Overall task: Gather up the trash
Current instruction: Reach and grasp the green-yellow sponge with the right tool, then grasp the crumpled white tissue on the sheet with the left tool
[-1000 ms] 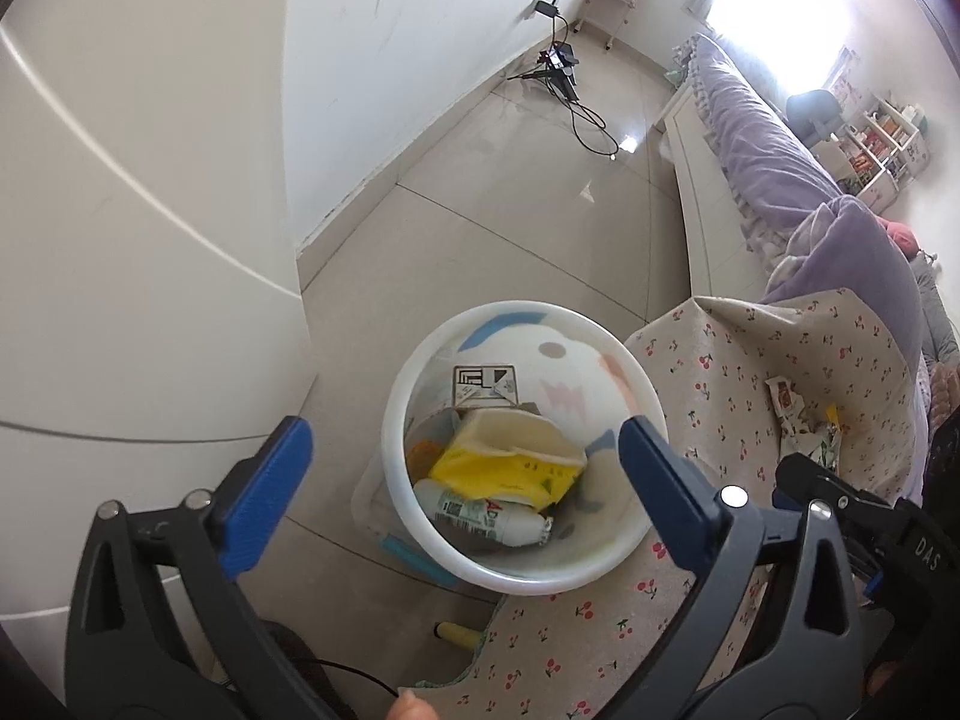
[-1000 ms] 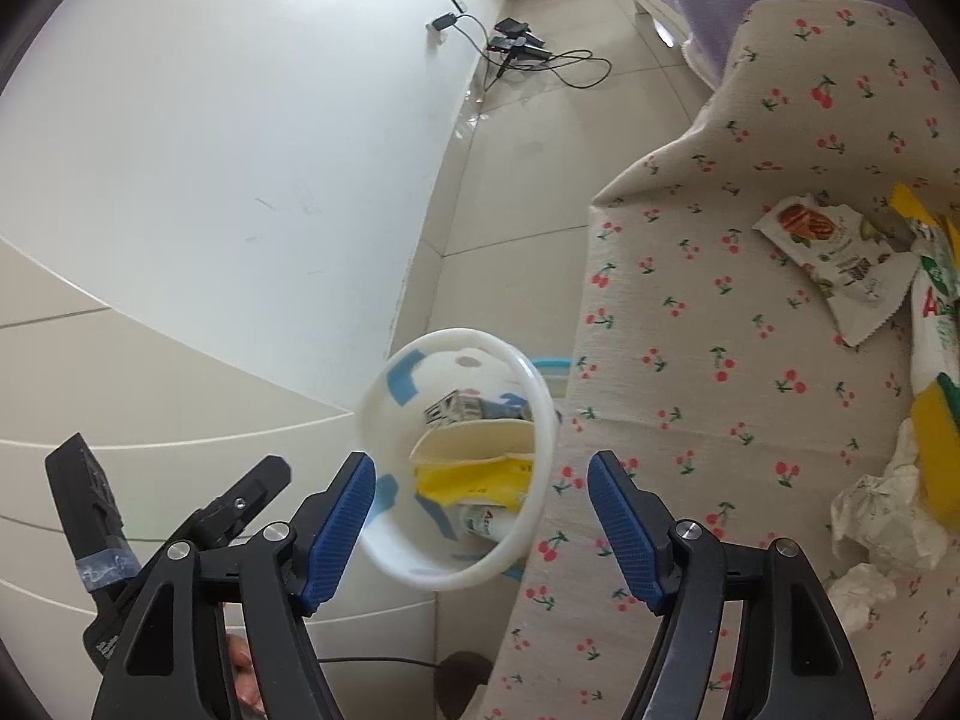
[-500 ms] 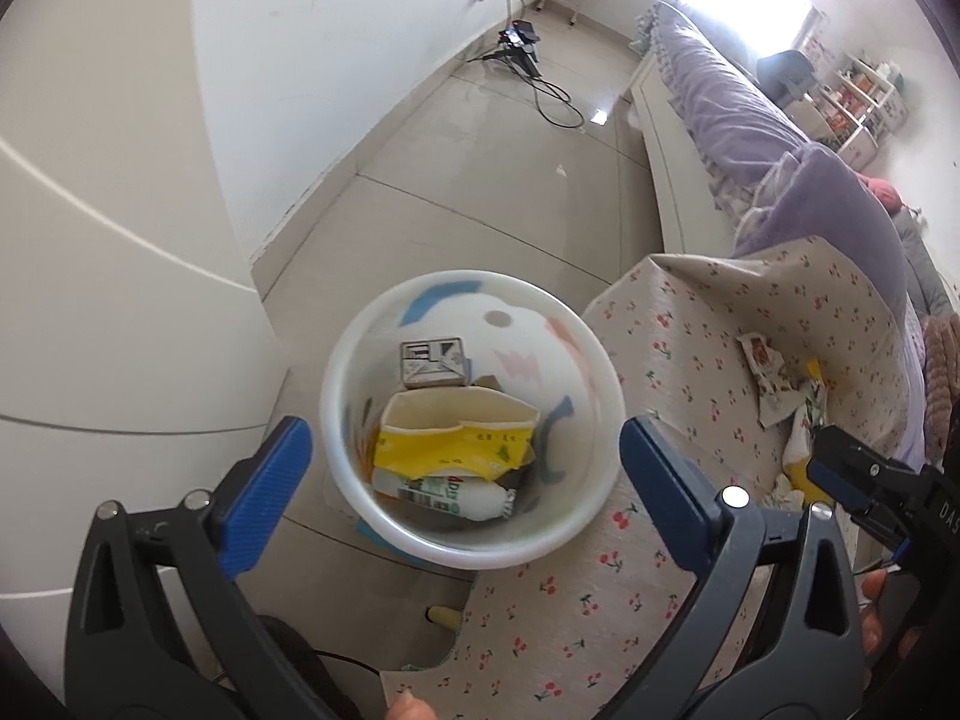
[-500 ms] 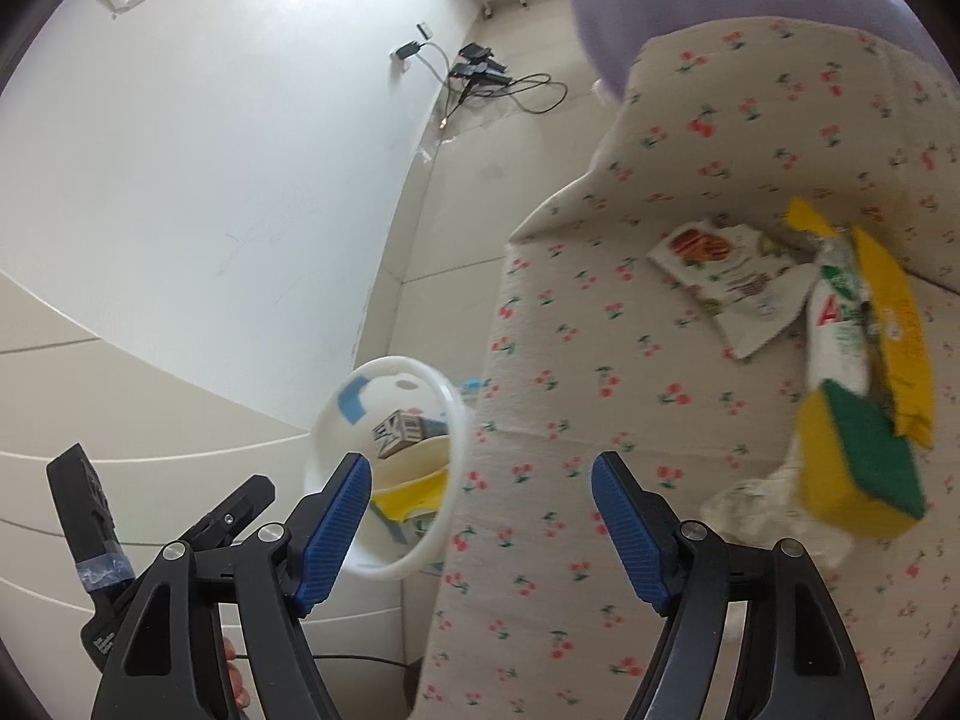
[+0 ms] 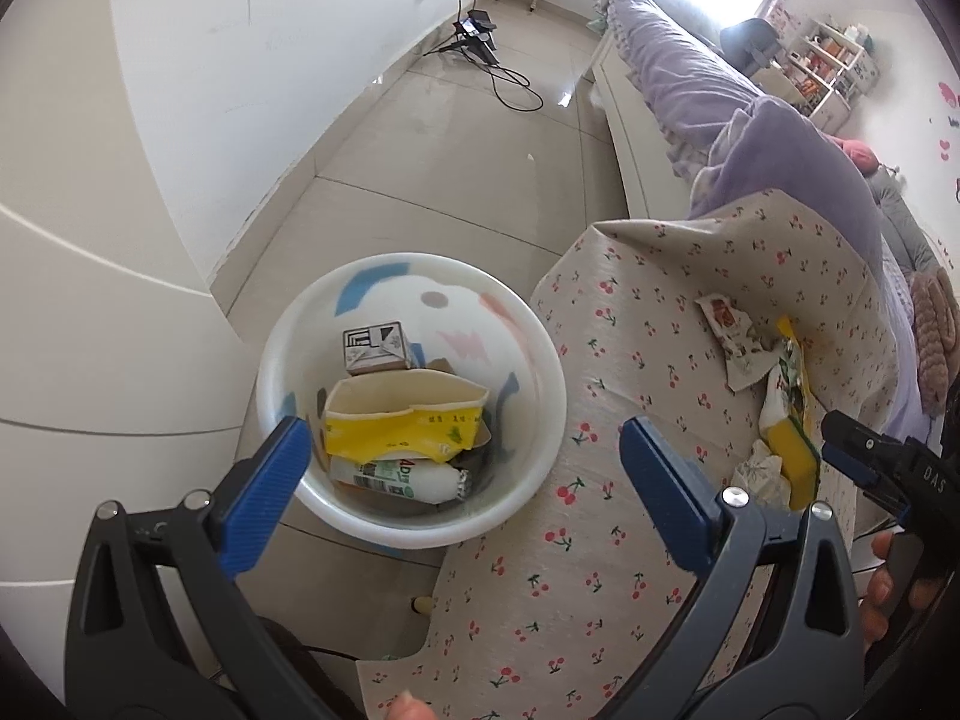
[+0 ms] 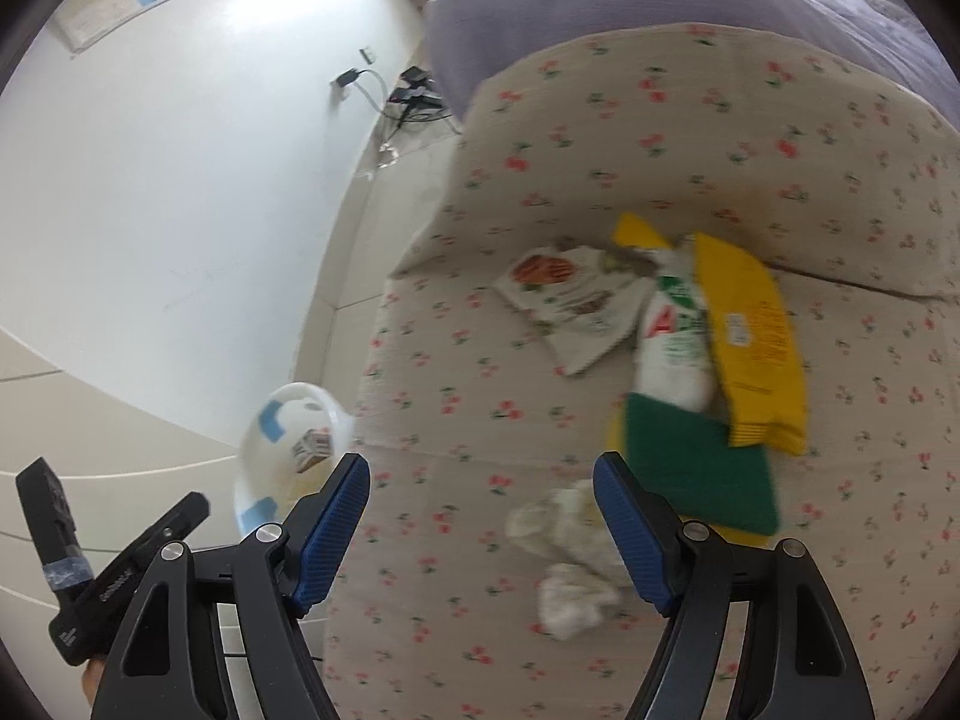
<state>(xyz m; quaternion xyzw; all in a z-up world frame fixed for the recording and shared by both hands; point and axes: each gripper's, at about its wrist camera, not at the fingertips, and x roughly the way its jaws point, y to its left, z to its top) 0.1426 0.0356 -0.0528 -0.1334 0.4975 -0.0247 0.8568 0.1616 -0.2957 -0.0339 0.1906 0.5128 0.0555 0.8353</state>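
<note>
A white bin (image 5: 414, 516) stands on the floor beside the cherry-print cover (image 5: 600, 570); it holds a yellow carton (image 5: 402, 429), a small box (image 5: 375, 348) and a bottle (image 5: 396, 474). My left gripper (image 5: 465, 492) is open and empty above the bin's near rim. My right gripper (image 6: 480, 534) is open and empty over the cover (image 6: 456, 360). Ahead of it lie crumpled tissues (image 6: 567, 552), a green and yellow sponge (image 6: 702, 468), a yellow packet (image 6: 750, 330), a white-green wrapper (image 6: 672, 342) and a torn snack wrapper (image 6: 570, 294). The bin also shows in the right wrist view (image 6: 288, 444).
A white wall (image 5: 252, 78) and cabinet (image 5: 78, 300) stand left of the bin. A tiled floor with cables (image 5: 498, 72) runs back to a bed with purple bedding (image 5: 678, 60). The right gripper's body (image 5: 888, 468) shows at the far right of the left wrist view.
My right gripper has swung right, from facing the bin to facing the trash on the cover. My left gripper has drifted so the bin sits further left. Both stayed open.
</note>
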